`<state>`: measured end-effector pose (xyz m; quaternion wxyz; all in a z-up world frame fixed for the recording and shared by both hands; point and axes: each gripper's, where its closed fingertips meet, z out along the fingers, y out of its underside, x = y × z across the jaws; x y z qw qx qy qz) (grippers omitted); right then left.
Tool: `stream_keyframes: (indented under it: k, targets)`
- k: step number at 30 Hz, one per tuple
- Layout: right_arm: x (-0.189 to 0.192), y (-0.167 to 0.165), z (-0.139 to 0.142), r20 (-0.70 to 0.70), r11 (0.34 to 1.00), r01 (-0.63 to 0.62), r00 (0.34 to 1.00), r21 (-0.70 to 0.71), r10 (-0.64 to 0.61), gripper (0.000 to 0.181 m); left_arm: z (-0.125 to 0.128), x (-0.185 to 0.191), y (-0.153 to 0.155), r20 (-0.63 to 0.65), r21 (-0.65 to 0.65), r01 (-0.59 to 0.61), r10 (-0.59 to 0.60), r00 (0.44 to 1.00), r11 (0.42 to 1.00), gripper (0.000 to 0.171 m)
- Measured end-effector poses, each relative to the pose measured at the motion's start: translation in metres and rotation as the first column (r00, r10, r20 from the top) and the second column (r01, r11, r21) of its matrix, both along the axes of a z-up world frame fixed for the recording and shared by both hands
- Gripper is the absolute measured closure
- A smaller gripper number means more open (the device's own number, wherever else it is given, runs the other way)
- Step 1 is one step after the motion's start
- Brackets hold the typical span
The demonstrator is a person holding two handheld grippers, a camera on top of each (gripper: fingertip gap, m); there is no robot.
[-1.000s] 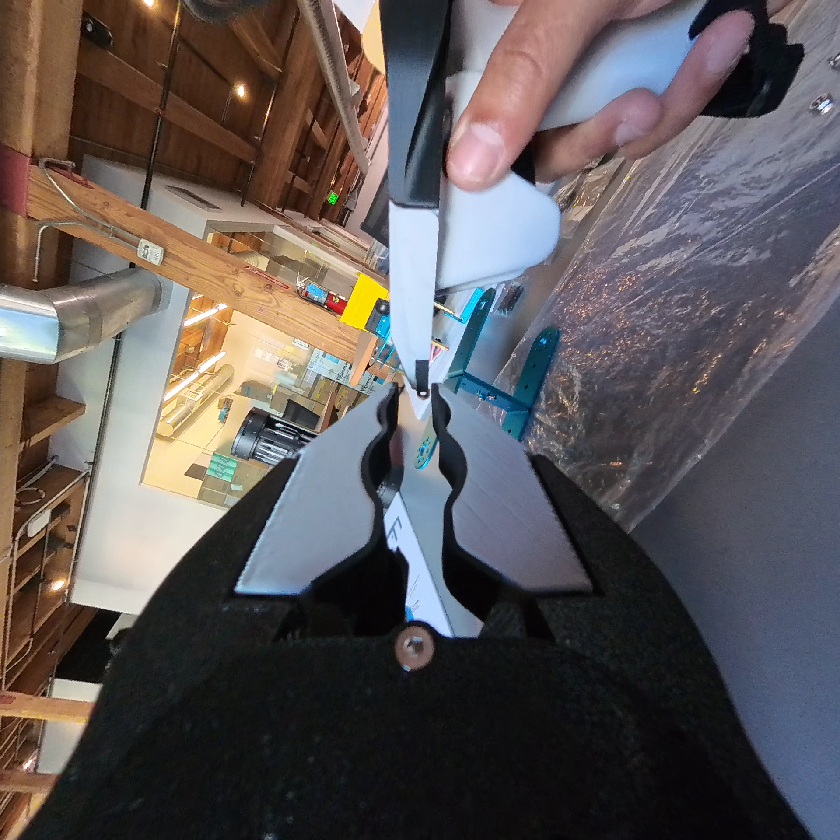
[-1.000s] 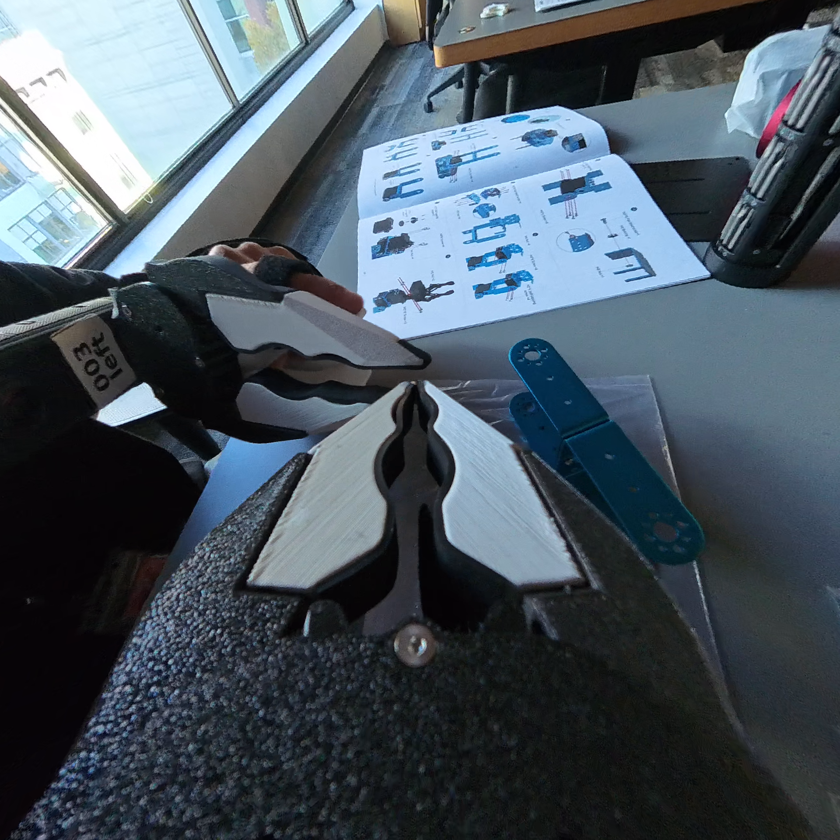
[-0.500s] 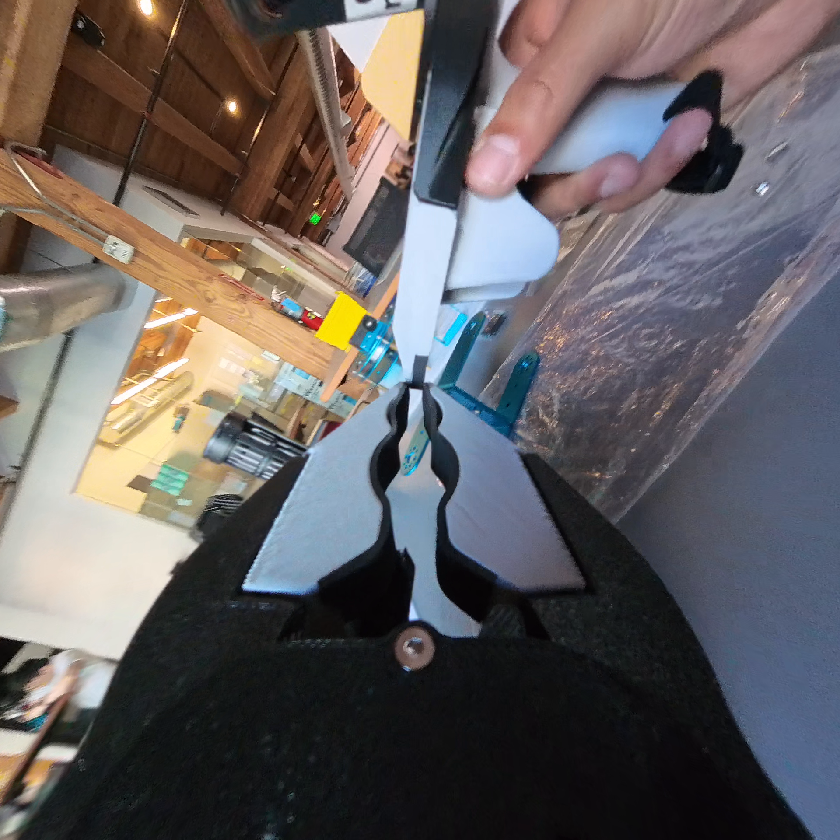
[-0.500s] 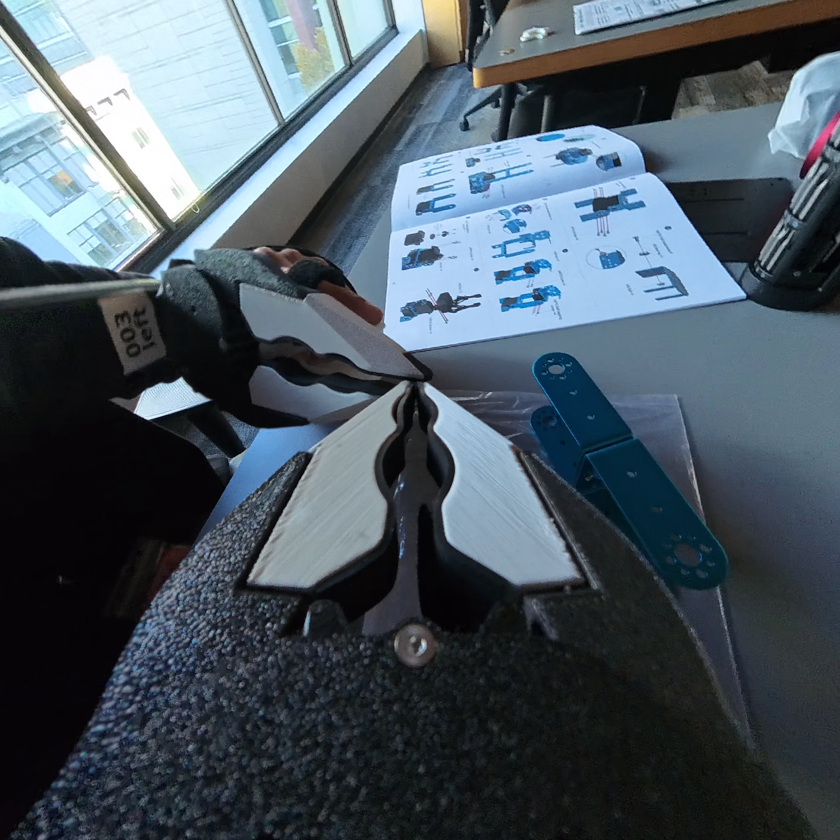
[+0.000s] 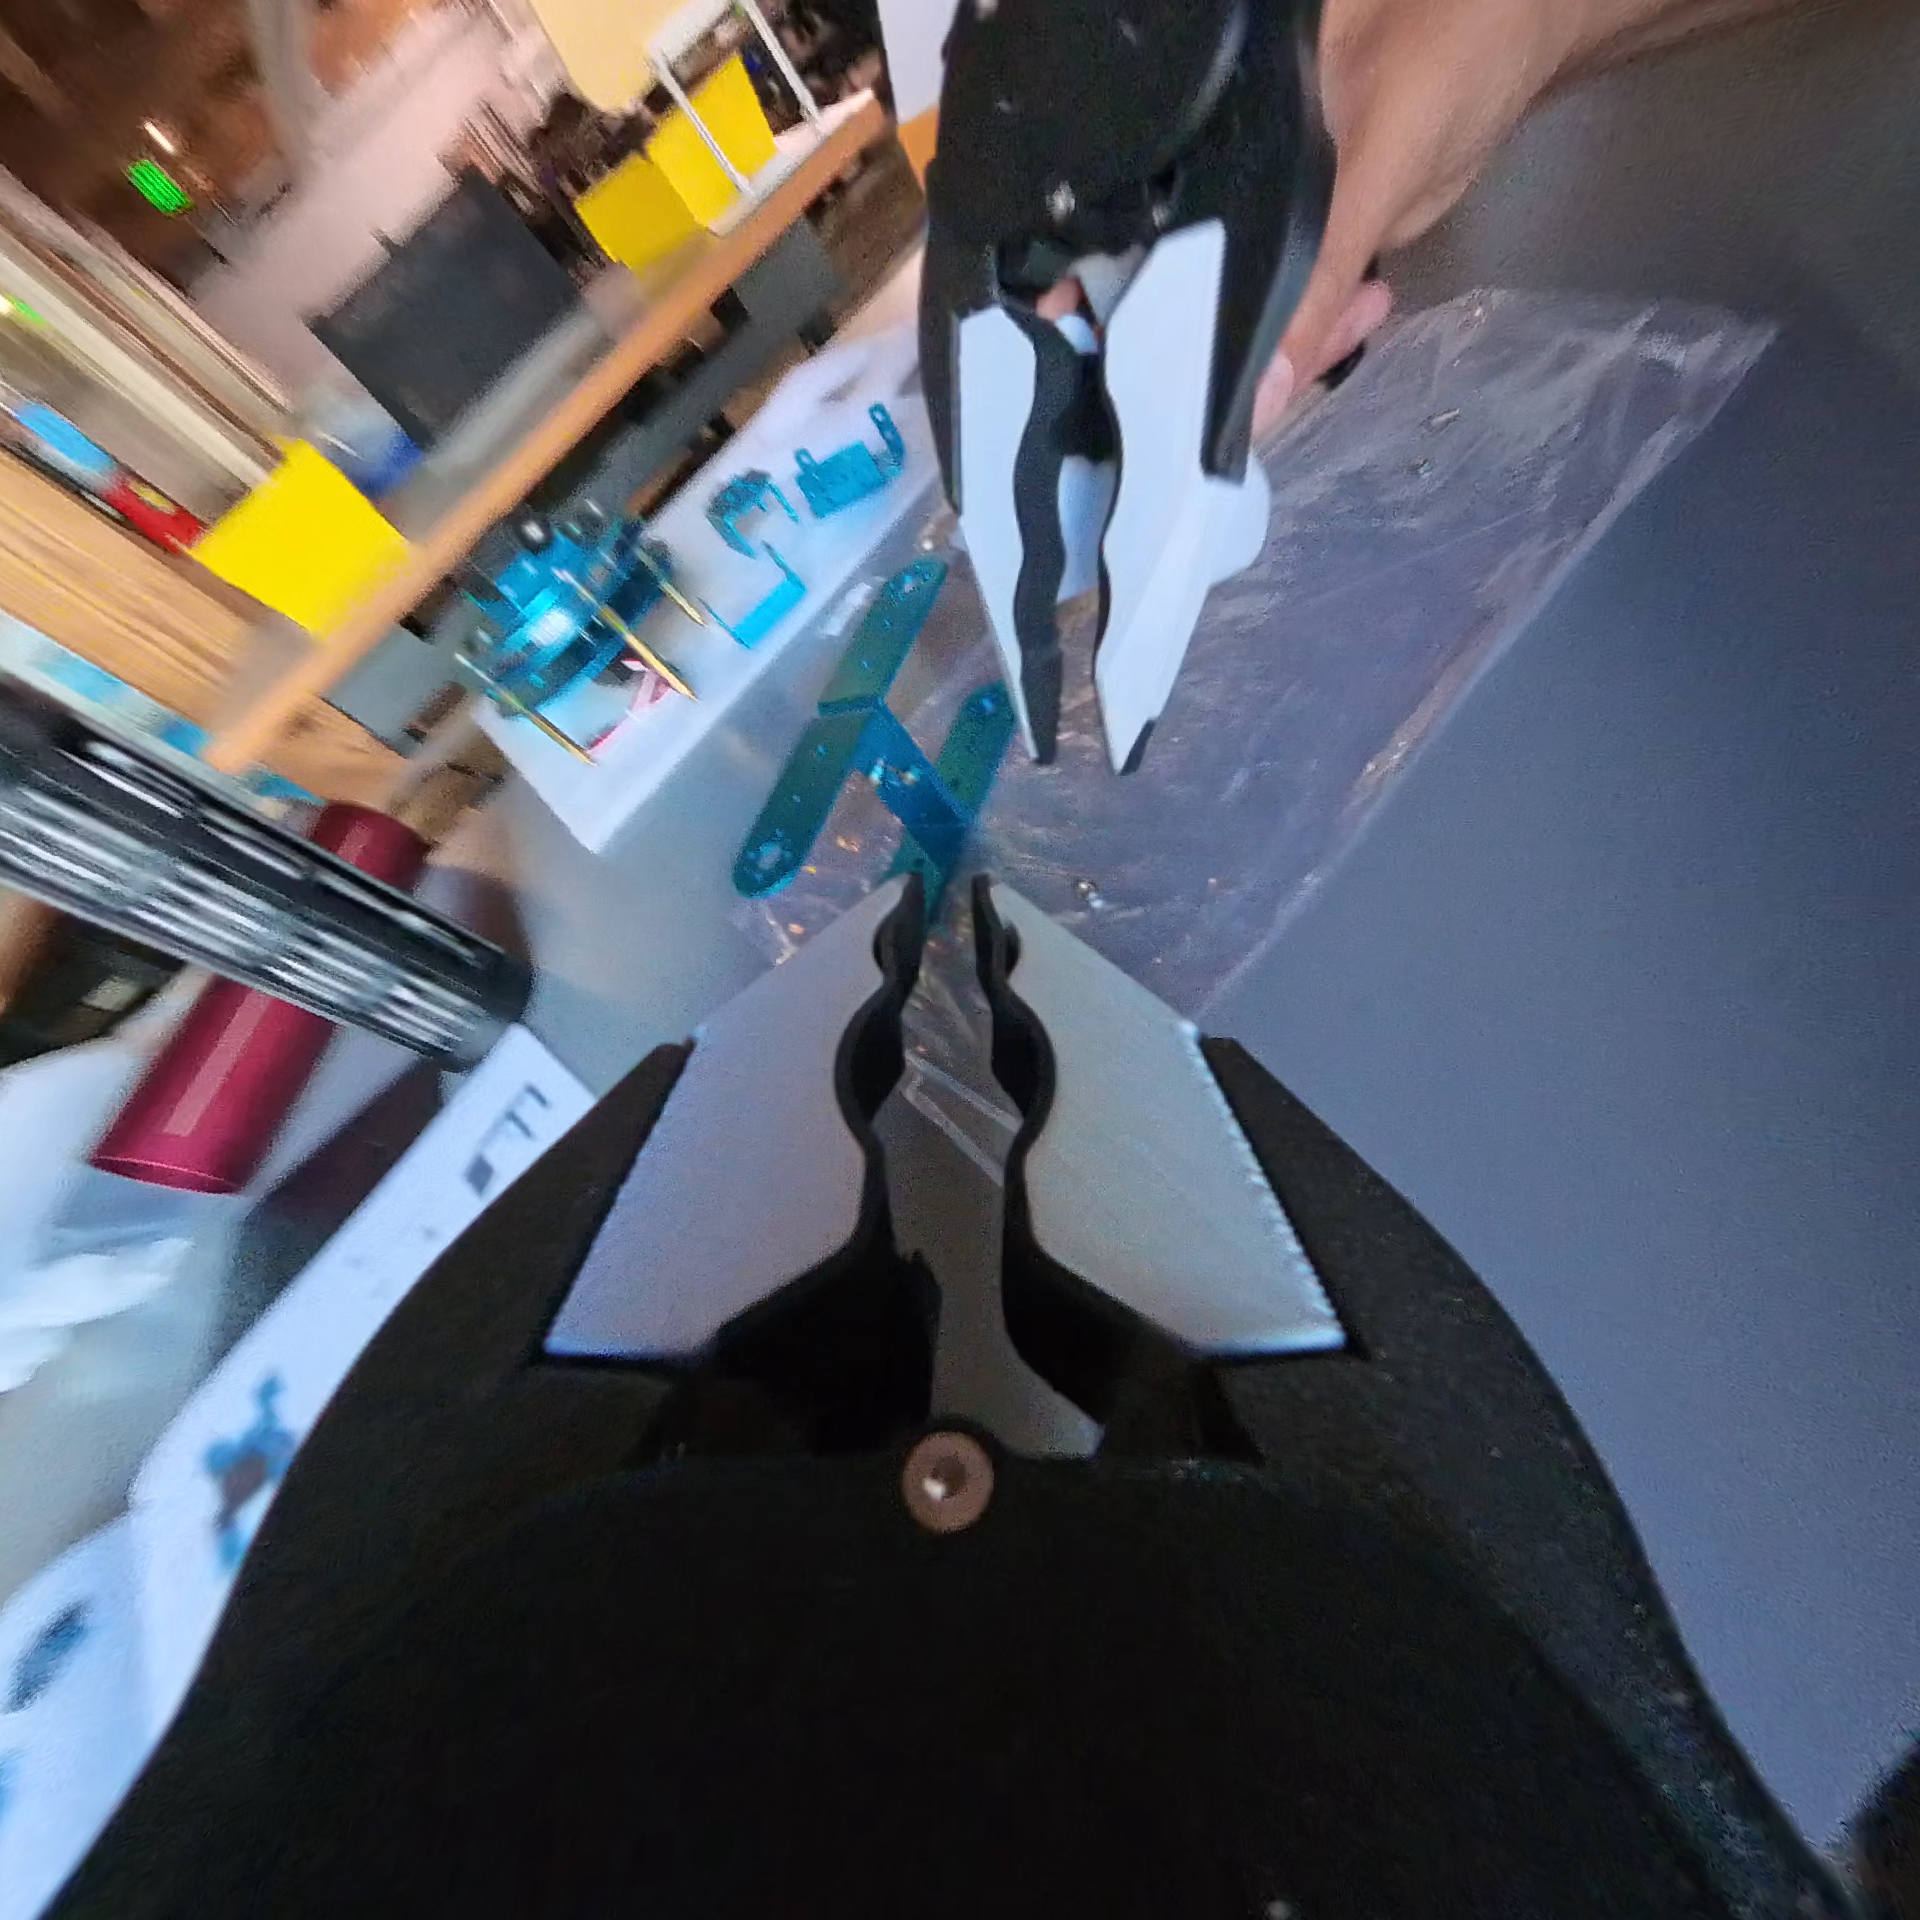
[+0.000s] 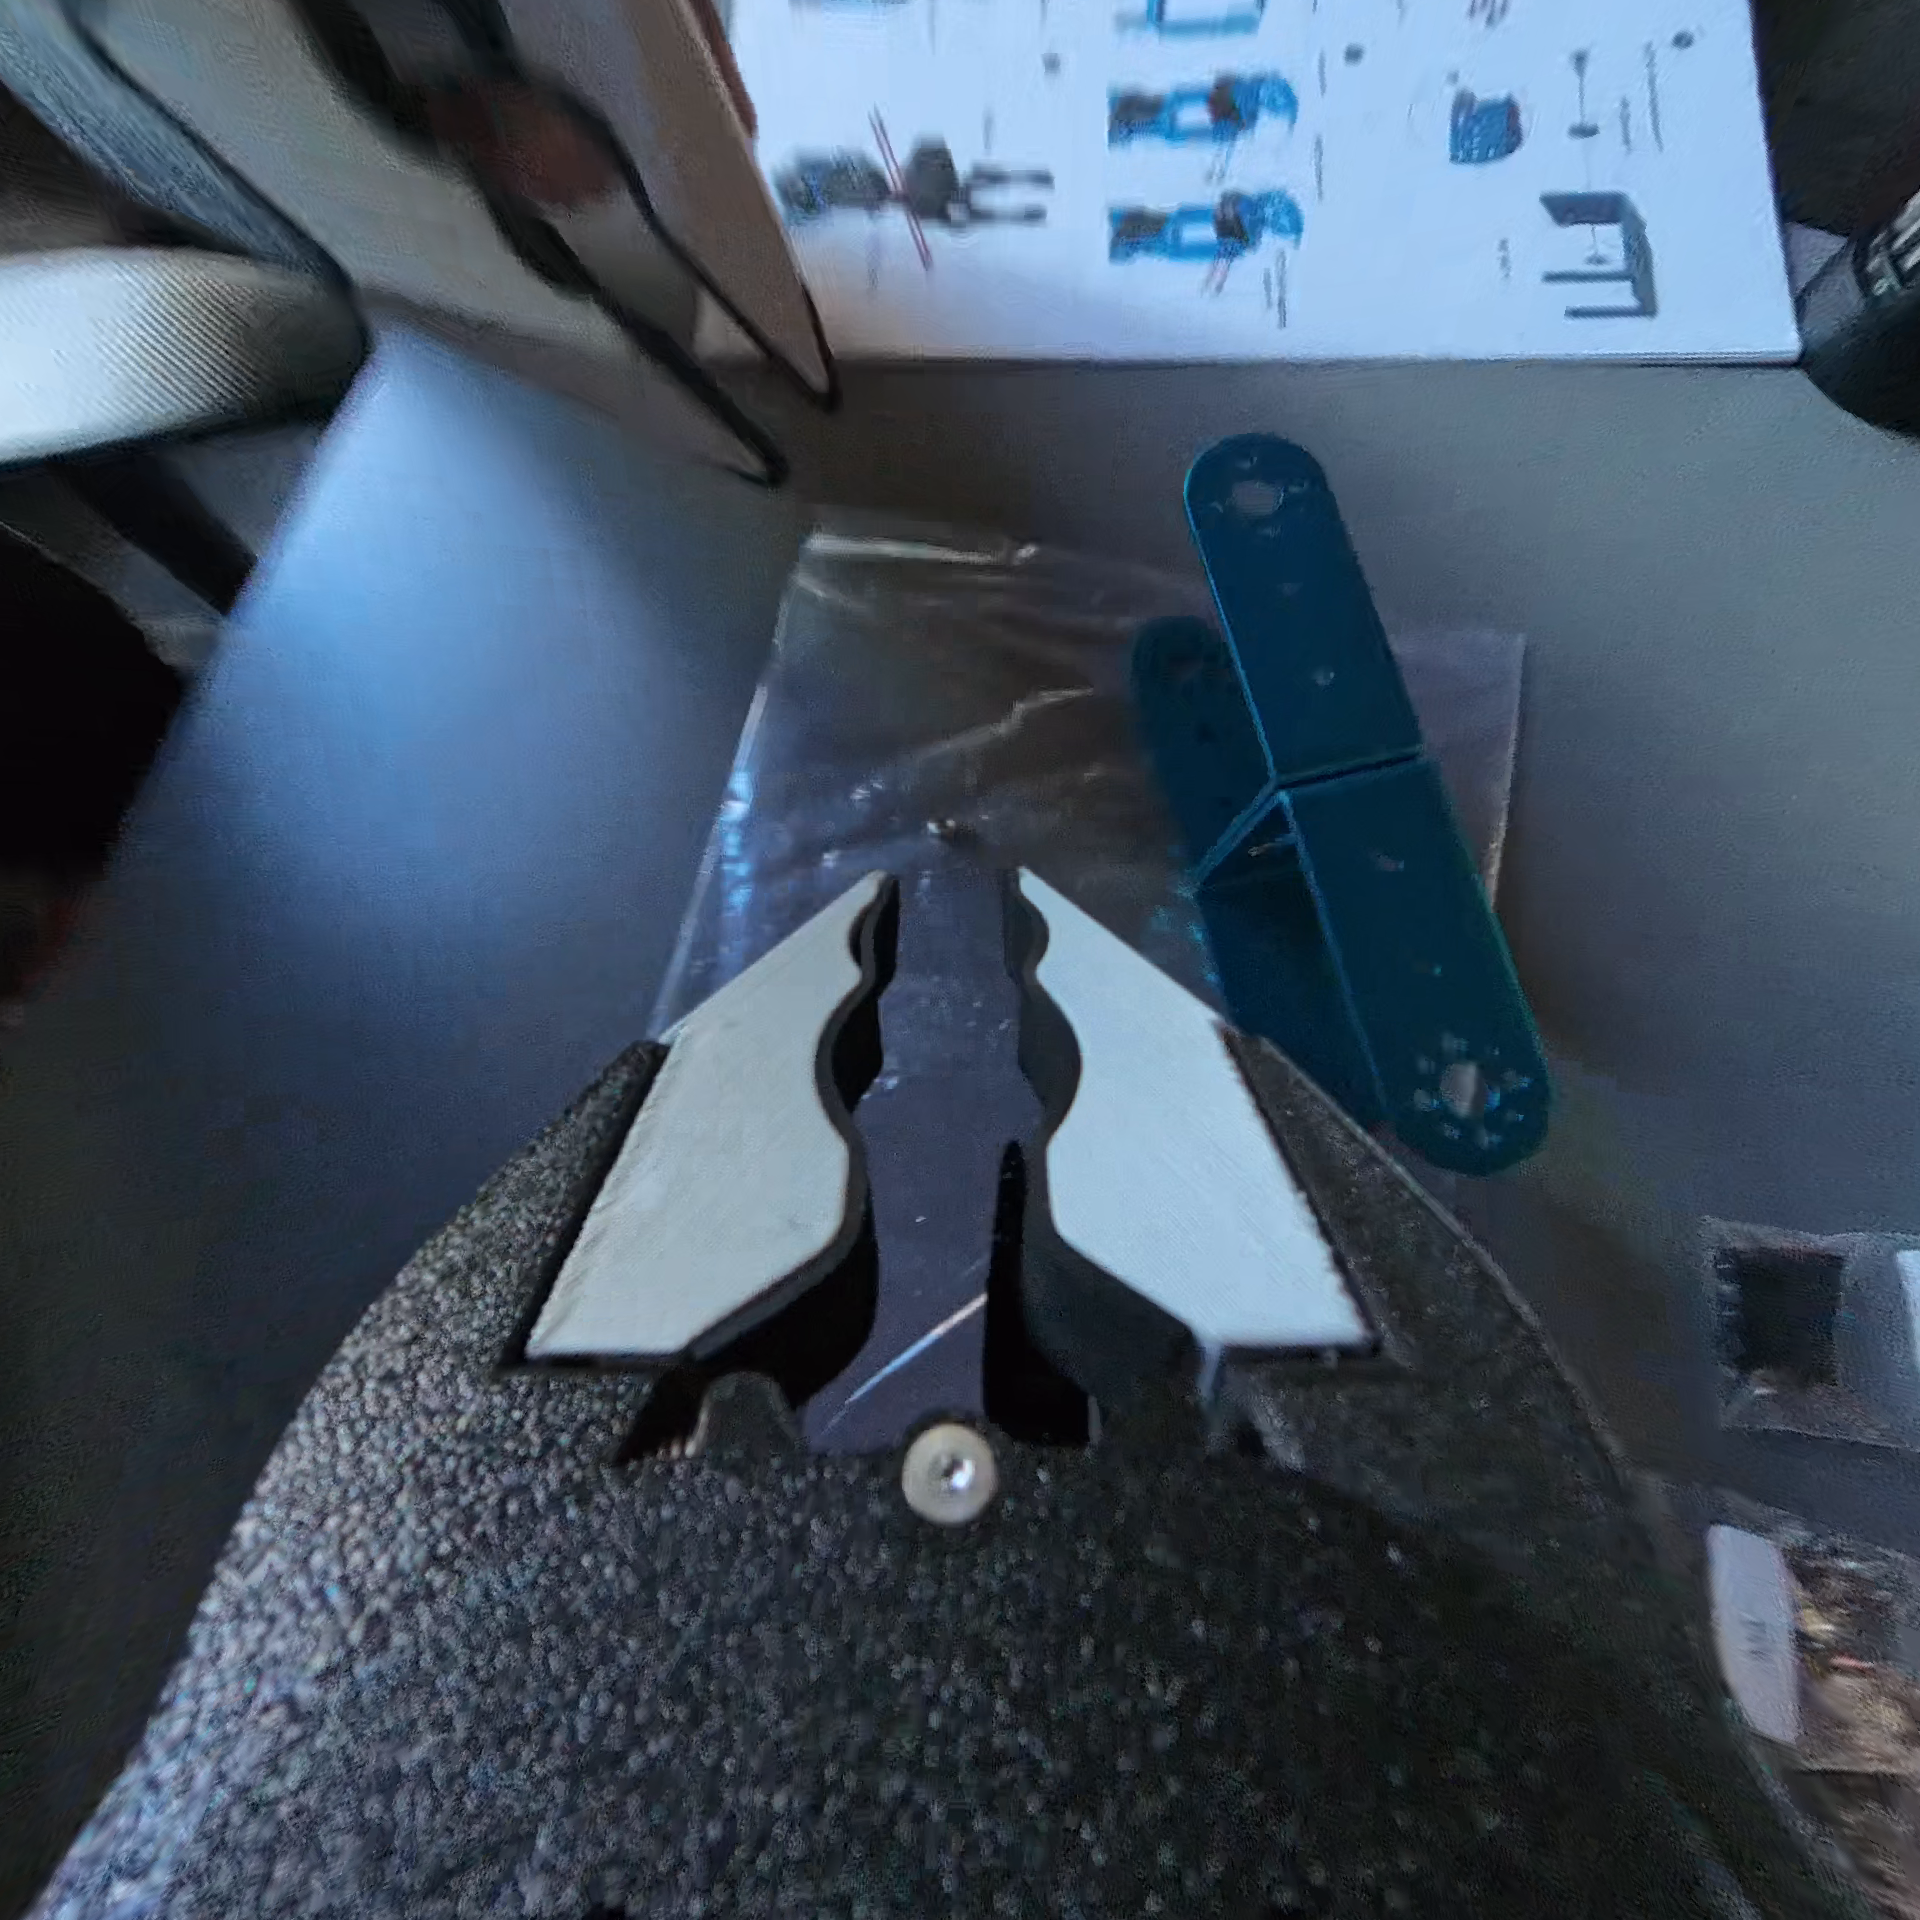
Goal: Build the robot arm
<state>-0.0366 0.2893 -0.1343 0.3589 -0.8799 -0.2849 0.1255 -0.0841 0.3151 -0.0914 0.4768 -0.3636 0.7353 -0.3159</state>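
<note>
My left gripper [image 5: 945, 891] hovers low over the near edge of a clear plastic bag [image 5: 1351, 582]. Its jaws stand a narrow gap apart with nothing visible between them. A blue metal bracket [image 5: 873, 769] lies on the bag just ahead of it. My right gripper [image 5: 1084, 753], held by a hand, points down at the bag from the far side, open and empty. In the right wrist view my right gripper [image 6: 954, 883] is open above the bag [image 6: 935, 675]. A tiny dark piece [image 6: 945, 828] lies just ahead of its tips, and the bracket [image 6: 1320, 831] lies to the right. The frames are blurred.
An open instruction booklet [image 6: 1299, 177] lies beyond the bag on the grey table [image 6: 468, 727]. A black ribbed cylinder [image 5: 260, 935] and a red can [image 5: 239, 1060] stand at the left. A white sheet [image 5: 644, 769] carries more blue parts. Small bags [image 6: 1818, 1351] lie at the right. The gap from one gripper's tips to the other's is roughly 7 cm. The tiny dark piece [image 6: 945, 828] sits 4 cm or so from the ends of my right fingers. The bracket [image 6: 1320, 831] lies around 5 cm away from my right fingertips. Seen from the left wrist view [image 5: 878, 688] as well.
The two grippers were tip to tip and have drawn apart. The right gripper has opened and tilted down toward the bag. The left view has swung round to face the table.
</note>
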Motion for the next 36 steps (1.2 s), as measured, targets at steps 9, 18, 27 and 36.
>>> stream_keyframes:
  k: [9,18,27,36]
  targets:
    - [-0.015,0.014,-0.026,0.186,0.977,-0.162,0.965,-0.139,0.187,0.166,-0.02,-0.005,0.001,-0.266,-0.299,0.021,-0.105,0.958,0.954,0.153]
    - [-0.019,0.013,-0.029,0.147,0.96,-0.187,0.964,-0.209,0.22,0.177,-0.012,0.033,0.052,-0.296,-0.22,-0.003,-0.064,0.953,0.975,0.134]
    - [0.036,-0.034,-0.028,0.147,0.955,-0.047,0.985,-0.294,0.094,0.178,-0.018,0.064,0.044,-0.332,-0.324,0.127,-0.238,0.913,0.938,0.125]
    - [0.059,0.009,0.009,0.04,0.988,0.131,0.991,-0.08,-0.128,0.144,-0.028,0.063,0.043,-0.335,-0.331,0.094,-0.21,0.919,0.939,0.146]
